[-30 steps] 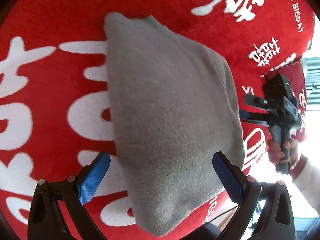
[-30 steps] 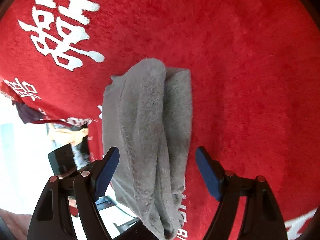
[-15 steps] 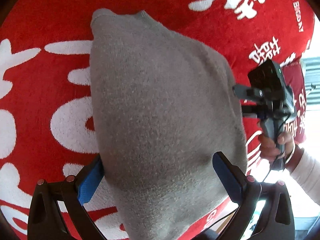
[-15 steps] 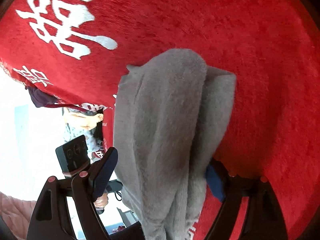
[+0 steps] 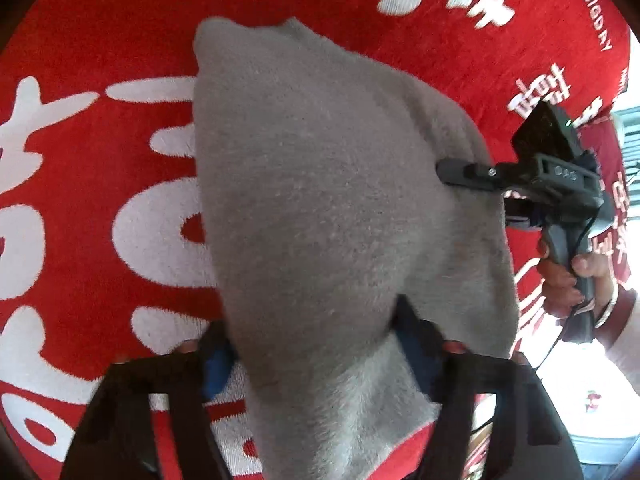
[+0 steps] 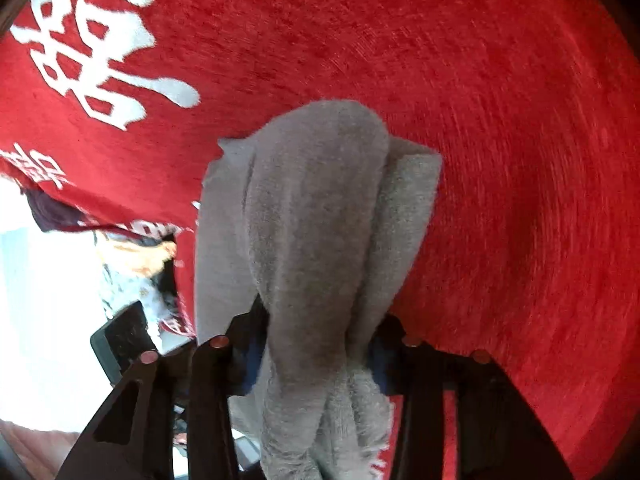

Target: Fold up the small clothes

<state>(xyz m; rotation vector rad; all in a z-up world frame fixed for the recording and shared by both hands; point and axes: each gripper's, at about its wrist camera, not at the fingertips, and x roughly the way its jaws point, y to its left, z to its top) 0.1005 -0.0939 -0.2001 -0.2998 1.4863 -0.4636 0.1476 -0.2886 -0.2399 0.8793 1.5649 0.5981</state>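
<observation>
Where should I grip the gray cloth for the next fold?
Grip the gray cloth at its near edge, coming from the table's front. That edge overhangs the red mat, and both the left hand-held gripper and right hand-held gripper pinch it there.

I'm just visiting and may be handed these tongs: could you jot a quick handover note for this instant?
Left tongs: just closed, pinching the near end of the grey cloth.
Right tongs: just closed too, gripping a bunched edge of the same cloth.
The cloth lies on the red blanket, draped over its edge.
Done: both grips taken.
Left: lift, fold and lay it flat; how far folding has got is unclear.
</observation>
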